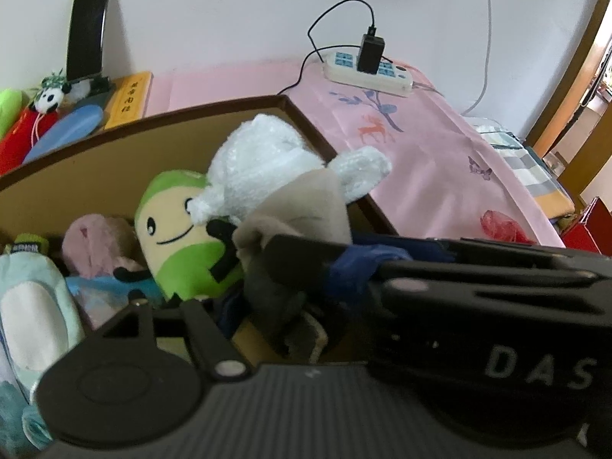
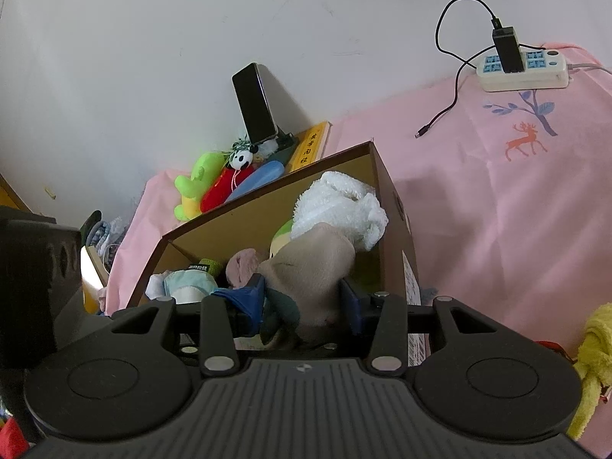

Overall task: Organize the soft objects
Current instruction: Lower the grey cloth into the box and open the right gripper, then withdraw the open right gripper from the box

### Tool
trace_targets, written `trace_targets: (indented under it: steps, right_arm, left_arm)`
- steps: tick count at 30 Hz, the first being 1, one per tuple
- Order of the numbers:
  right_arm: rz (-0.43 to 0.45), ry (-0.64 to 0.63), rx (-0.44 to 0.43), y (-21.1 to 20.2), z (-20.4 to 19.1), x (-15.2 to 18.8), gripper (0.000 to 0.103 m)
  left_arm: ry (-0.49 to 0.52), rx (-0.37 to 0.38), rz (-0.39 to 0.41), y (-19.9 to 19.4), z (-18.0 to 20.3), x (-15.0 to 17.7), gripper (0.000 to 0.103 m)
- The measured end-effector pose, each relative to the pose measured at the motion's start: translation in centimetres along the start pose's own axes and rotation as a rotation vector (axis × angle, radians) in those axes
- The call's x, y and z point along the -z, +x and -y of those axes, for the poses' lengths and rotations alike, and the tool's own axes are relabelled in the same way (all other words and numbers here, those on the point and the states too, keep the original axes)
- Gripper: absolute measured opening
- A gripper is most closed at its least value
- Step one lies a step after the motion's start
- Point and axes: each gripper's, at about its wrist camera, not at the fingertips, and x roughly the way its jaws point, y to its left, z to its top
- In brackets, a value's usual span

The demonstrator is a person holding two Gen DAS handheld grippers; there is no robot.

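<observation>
An open cardboard box [image 2: 237,222] stands on the pink bedspread and holds several soft toys. Among them are a white plush [image 2: 336,202], a green-and-cream smiling plush [image 1: 179,237], a pink plush [image 1: 95,244] and a light-blue slipper sock [image 1: 34,306]. My right gripper [image 2: 302,294] is shut on a beige plush [image 2: 317,260], just above the box's near end. One blue-padded finger presses each side of the plush. In the left wrist view the right gripper's black body [image 1: 478,306] crosses in front. It hides the fingertips of my left gripper [image 1: 267,317], which is over the box.
By the wall behind the box are a phone on a stand [image 2: 254,101], a panda toy [image 2: 241,158], a lime-green plush [image 2: 199,183] and a yellow book. A power strip [image 2: 524,69] with charger and cable lies far right. A yellow plush [image 2: 593,363] sits at the right edge.
</observation>
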Motion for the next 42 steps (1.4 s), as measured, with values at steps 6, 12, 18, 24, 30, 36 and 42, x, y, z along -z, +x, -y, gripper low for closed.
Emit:
trace_targets:
  steps: [6,12,18,24,30,36,42]
  right_arm:
    - [0.004,-0.005,0.006,0.0,-0.2,0.0,0.028]
    - [0.010,0.000,0.008,-0.1,-0.1,0.1,0.027]
    - [0.015,0.003,0.008,-0.2,-0.1,0.1,0.027]
    - [0.019,0.008,0.006,-0.2,0.0,0.2,0.027]
    - [0.024,0.016,0.005,-0.4,0.1,0.3,0.027]
    - [0.031,0.016,0.010,-0.7,0.1,0.4,0.027]
    - [0.047,0.016,0.031,-1.1,0.4,0.5,0.028]
  left_arm:
    - [-0.017,-0.008,-0.012,0.5,-0.4,-0.1,0.067]
    - [-0.057,0.012,-0.021,1.1,-1.2,0.2,0.069]
    - [-0.045,0.014,-0.012,1.1,-1.1,0.2,0.069]
    - [-0.040,0.019,-0.014,1.1,-1.2,0.2,0.069]
    - [-0.038,0.018,-0.014,1.1,-1.1,0.1,0.069]
    - [-0.037,0.017,-0.012,1.1,-1.1,0.1,0.069]
    - [-0.035,0.017,-0.011,1.1,-1.1,0.1,0.069]
